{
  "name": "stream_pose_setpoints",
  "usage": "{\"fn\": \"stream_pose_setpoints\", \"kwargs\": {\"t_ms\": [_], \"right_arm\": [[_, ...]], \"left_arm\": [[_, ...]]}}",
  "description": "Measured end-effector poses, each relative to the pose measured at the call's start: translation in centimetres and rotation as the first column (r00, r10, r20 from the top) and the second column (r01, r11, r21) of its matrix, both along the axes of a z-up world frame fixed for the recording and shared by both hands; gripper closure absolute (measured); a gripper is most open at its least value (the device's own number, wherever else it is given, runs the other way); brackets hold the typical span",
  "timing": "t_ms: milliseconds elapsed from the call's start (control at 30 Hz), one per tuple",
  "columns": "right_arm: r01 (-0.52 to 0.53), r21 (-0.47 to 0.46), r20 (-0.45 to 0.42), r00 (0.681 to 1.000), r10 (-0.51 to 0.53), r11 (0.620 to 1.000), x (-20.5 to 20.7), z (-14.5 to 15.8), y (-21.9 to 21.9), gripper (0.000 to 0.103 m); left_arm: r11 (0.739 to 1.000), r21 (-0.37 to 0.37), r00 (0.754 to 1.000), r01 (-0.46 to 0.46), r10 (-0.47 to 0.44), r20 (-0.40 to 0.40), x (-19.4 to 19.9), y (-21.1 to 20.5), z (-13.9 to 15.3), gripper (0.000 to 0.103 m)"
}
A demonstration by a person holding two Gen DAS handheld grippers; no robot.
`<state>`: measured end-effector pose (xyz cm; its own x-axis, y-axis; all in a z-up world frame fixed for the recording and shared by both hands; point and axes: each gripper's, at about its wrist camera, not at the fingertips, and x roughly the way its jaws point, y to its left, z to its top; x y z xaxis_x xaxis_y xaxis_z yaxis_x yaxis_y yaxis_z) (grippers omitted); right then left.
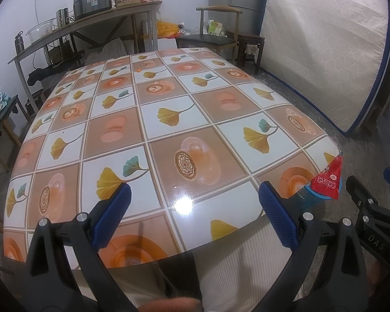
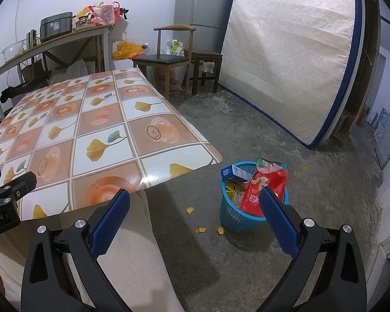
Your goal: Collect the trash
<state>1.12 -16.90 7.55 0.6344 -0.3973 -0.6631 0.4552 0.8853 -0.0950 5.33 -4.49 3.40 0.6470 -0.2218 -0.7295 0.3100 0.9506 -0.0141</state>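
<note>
The left tool sits low over the near edge of the worktop, its blue pads spread wide with nothing between them. Under it, ribbed cream trousers show at the worktop's edge. The right tool hangs off the worktop's right corner above the floor, its pads also wide apart and empty; part of it shows at the right edge of the left view.

Just past the right tool's right pad, a blue bin stands on the floor beside the worktop's near right corner. It is packed with trash: a red packet stands up out of it and leans over the rim, a small blue box lies at the far rim, and yellow wrappers sit inside. In the left view the packet's red tip pokes up past the worktop's corner, with the bin's rim below it.

A few orange crumbs lie on the floor, close to the bin on its left side.

The worktop's cloth of orange and white squares is bare apart from a tiny orange speck near the far edge.

Farther back a chair and a dark stool stand by a fridge, and a mattress leans upright on the right. A side bench along the wall carries a cooker and bags.
</note>
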Motion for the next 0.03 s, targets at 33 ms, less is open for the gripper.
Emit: {"fn": "stream_pose_setpoints", "kwargs": {"t_ms": [33], "right_arm": [[0.0, -0.001, 0.0, 1.0, 0.0, 1.0, 0.0, 0.01, 0.02, 0.006]], "left_arm": [[1.0, 0.0, 1.0, 0.0, 0.0, 0.0, 0.0, 0.03, -0.01, 0.008]]}}
